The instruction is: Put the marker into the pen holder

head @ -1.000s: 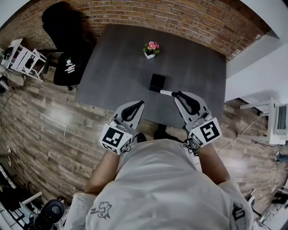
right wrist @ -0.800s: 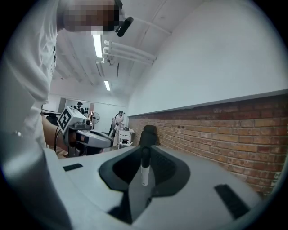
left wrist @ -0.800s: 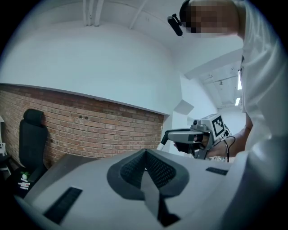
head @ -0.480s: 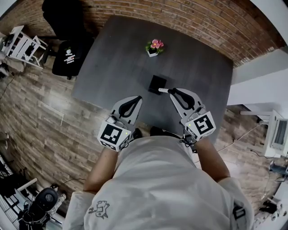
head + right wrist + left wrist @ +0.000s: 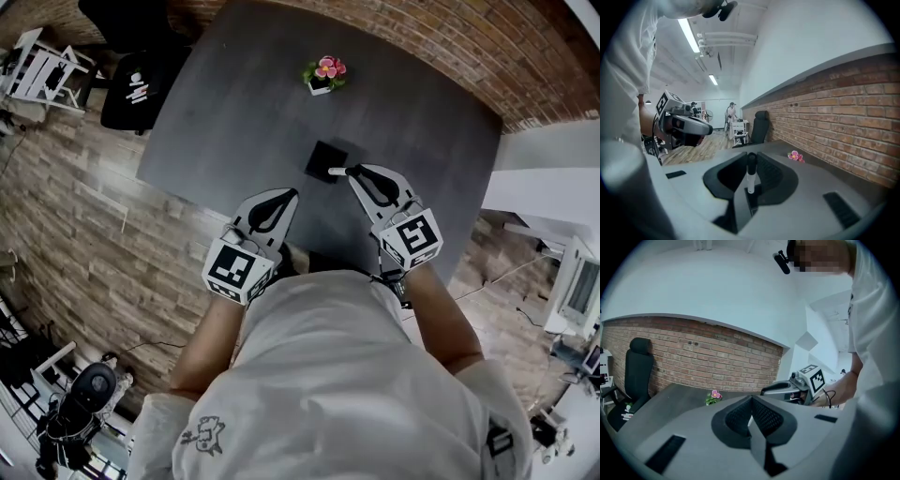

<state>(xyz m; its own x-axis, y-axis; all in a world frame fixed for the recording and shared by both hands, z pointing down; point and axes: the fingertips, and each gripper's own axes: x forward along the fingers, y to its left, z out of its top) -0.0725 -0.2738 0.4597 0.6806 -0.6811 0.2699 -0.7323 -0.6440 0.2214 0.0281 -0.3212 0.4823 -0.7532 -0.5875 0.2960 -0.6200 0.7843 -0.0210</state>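
The black square pen holder [image 5: 325, 159] stands near the middle of the dark grey table [image 5: 234, 112]. My right gripper [image 5: 354, 174] is shut on the marker [image 5: 336, 172], whose white end pokes out leftward next to the holder's right front corner. In the right gripper view the marker [image 5: 750, 180], black cap and white body, stands upright between the jaws of the right gripper [image 5: 751, 157]. My left gripper [image 5: 287, 196] hovers over the table's front edge, shut, nothing in it. In the left gripper view its jaws meet at the tips of the left gripper [image 5: 751, 401], and the right gripper [image 5: 785, 389] shows beyond.
A small white pot of pink flowers [image 5: 323, 73] sits at the table's far side, near the brick wall [image 5: 450, 47]. A black office chair [image 5: 131, 66] and white chairs [image 5: 42, 61] stand at the left on the wooden floor [image 5: 84, 234].
My right gripper has carried the marker left and forward, closer to the pen holder. The left gripper has hardly shifted. The head camera's view has drifted.
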